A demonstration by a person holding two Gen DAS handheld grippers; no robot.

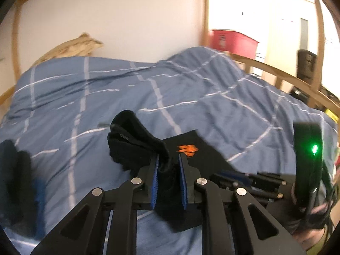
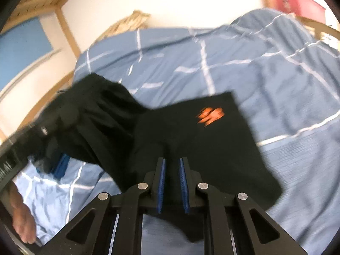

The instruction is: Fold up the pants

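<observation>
In the left wrist view, the left gripper [image 1: 169,165] is clenching a bunched wad of the black pants [image 1: 136,144], the cloth wedged between its blue pads and rising in a lump over the left finger. Beyond the jaws, a flat part of the garment with an orange logo [image 1: 188,149] is lying on the blue checked duvet [image 1: 191,85]. At the right edge the other tool's body is showing with a green light, held by a hand [image 1: 306,214].

In the right wrist view, the right gripper [image 2: 171,167] is closing narrowly over the near edge of the pants [image 2: 191,144]; dark fabric is sitting between the pads, so it is probably pinching that edge, though blur makes the contact hard to confirm. The logo panel is spreading flat on the duvet [image 2: 276,74] ahead, while the left portion is lifting in a gathered drape toward the left gripper [image 2: 53,165], whose jaws are blurred here.

Judging from this, the fold is only starting: both edges are gripped, one side is raised, and no finished crease is showing yet. Carrying the cloth over, laying it down and smoothing are still left.
</observation>
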